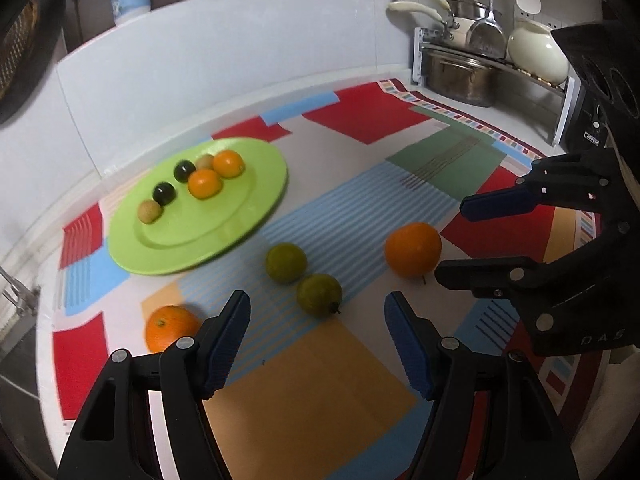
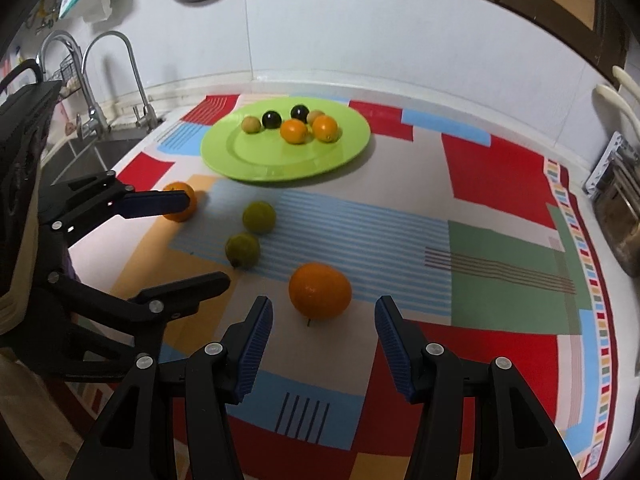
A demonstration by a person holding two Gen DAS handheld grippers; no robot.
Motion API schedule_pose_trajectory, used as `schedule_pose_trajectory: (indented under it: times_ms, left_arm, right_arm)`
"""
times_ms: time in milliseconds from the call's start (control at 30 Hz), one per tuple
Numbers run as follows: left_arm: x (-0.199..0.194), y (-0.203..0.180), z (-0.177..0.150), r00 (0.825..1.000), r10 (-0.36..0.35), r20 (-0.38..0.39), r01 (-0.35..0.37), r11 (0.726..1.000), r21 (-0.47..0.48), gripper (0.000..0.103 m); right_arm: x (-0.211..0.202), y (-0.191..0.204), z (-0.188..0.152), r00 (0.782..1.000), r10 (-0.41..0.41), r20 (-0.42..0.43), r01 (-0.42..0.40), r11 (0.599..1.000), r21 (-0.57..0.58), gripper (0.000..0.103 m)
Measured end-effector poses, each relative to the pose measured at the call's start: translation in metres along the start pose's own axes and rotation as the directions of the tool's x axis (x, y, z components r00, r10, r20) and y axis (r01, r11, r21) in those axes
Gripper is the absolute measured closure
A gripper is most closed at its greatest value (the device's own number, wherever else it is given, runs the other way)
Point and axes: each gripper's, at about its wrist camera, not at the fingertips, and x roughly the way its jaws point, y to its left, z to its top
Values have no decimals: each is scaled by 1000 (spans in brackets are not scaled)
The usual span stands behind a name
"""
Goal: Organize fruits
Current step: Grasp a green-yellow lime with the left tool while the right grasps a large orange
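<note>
Left hand-held gripper tilted down, jaws apart

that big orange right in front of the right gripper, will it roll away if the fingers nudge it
Probably yes: the big orange is round and lies loose on the flat patterned cloth, with nothing beside it to stop it. Its skin looks smooth, so ribbed fingers may slip unless they close around its middle. It likely stays firm when squeezed.

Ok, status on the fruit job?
Left gripper and right gripper open, empty. Four fruits off the green plate; big orange ahead of right. Nothing blocking.
</note>
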Motion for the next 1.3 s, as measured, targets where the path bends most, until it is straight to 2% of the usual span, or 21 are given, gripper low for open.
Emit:
schedule_pose_trajectory:
  times_ms: [200, 333, 467, 800, 1000, 1300]
  left_arm:
    - [14, 2, 1, 1000, -9, -24, 9, 1000, -22, 42]
    - [21, 5, 3, 999, -25, -42, 23, 998, -52, 50]
    - [27, 8, 6, 997, -57, -56, 52, 995, -84, 59]
    - [34, 12, 7, 993, -83, -80, 73, 990, -121, 72]
    - [35, 12, 7, 993, -89, -81, 78, 989, -123, 74]
    - [32, 10, 6, 992, -98, -80, 86, 986, -144, 74]
  right_arm:
    - [13, -4, -1, 999, 18, -29, -18, 1000, 5, 49]
    - [20, -6, -1, 999, 38, -38, -37, 999, 18, 49]
    - [25, -8, 2, 998, 59, -38, -57, 998, 40, 49]
    - [37, -10, 8, 996, 81, -37, -79, 995, 60, 50]
    - [40, -11, 9, 995, 90, -40, -87, 994, 65, 60]
    - [39, -9, 10, 995, 90, -36, -88, 994, 62, 61]
